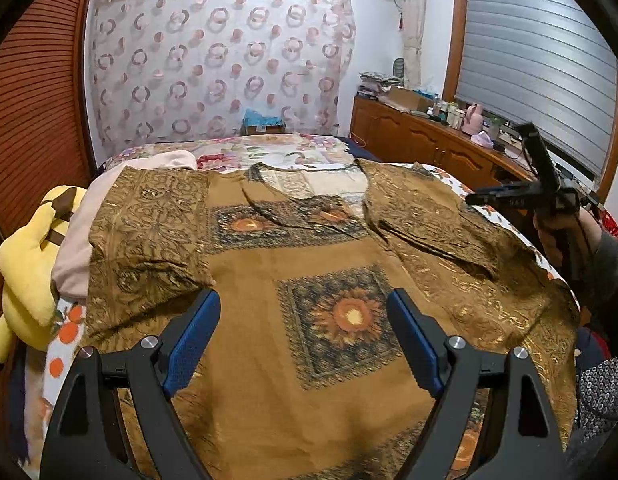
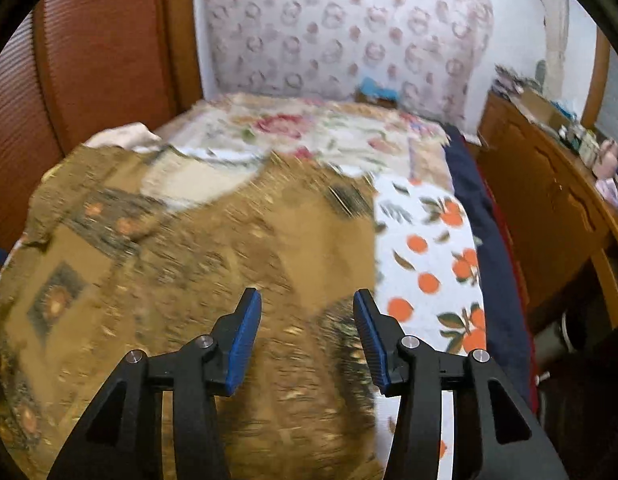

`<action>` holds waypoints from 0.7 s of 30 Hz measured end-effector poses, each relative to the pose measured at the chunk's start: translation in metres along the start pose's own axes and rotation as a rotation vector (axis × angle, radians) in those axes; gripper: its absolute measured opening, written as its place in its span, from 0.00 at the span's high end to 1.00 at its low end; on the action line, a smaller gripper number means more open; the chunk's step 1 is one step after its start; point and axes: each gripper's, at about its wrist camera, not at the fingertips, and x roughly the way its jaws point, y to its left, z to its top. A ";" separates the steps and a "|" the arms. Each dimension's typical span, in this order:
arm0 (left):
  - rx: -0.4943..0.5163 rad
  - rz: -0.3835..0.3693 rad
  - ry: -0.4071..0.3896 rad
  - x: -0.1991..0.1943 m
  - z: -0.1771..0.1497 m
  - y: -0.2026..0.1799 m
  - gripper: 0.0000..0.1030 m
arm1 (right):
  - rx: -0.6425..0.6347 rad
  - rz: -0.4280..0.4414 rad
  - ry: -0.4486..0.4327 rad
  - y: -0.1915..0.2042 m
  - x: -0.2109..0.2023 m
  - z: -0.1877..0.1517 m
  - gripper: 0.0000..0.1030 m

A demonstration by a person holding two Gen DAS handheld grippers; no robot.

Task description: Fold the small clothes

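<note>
A brown short-sleeved shirt with sunflower squares lies spread flat on the bed, neck toward the far wall. Both of its sleeves are folded inward. My left gripper hovers open over the shirt's lower middle, nothing between its blue pads. My right gripper is open above the shirt's right side, near the cloth's edge; its view is motion-blurred and no cloth sits between the pads. In the left wrist view a person's hand holds that gripper's black body at the far right.
A yellow plush toy and a pink cloth lie at the bed's left. An orange-print sheet shows right of the shirt, a floral quilt behind it. A cluttered wooden cabinet runs along the right.
</note>
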 end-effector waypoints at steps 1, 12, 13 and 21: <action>0.001 0.010 0.003 0.001 0.003 0.004 0.17 | 0.005 -0.005 0.014 -0.003 0.006 0.001 0.52; -0.004 0.095 0.019 0.018 0.037 0.055 0.17 | 0.052 0.026 0.039 -0.024 0.052 0.045 0.52; -0.005 0.105 0.021 0.020 0.039 0.059 0.17 | 0.054 0.033 0.038 -0.029 0.056 0.046 0.52; -0.022 0.147 0.046 0.036 0.051 0.088 0.17 | 0.029 0.039 0.012 -0.029 0.067 0.058 0.52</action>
